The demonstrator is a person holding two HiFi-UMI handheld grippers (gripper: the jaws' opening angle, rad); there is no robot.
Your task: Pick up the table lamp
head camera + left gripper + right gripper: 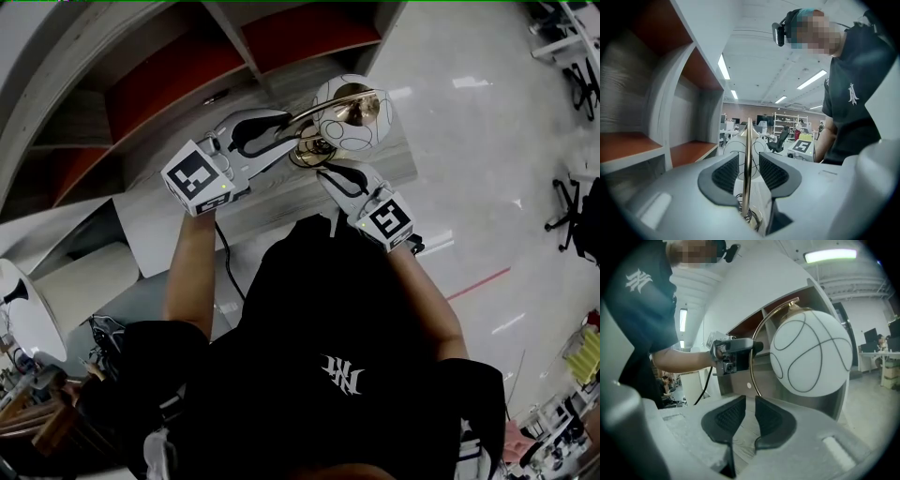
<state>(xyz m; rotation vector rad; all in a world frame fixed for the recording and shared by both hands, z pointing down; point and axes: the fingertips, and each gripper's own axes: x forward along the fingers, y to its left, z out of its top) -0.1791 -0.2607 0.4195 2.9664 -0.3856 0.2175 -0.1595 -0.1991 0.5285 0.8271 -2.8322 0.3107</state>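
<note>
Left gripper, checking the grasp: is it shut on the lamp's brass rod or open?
Open: the brass rod stands between the pads of the left gripper, gaps on both sides.

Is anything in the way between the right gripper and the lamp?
Nothing visible. Only bare wood surface lies between the right gripper and the lamp; the left gripper has its open jaws around the stem.

The left gripper [749,169] has its jaws apart, and the table lamp's brass stem [746,154] stands upright in the gap, touching neither pad. Beyond it shows the white globe shade [732,146]. A shelving unit [670,140] rises at left.
</note>
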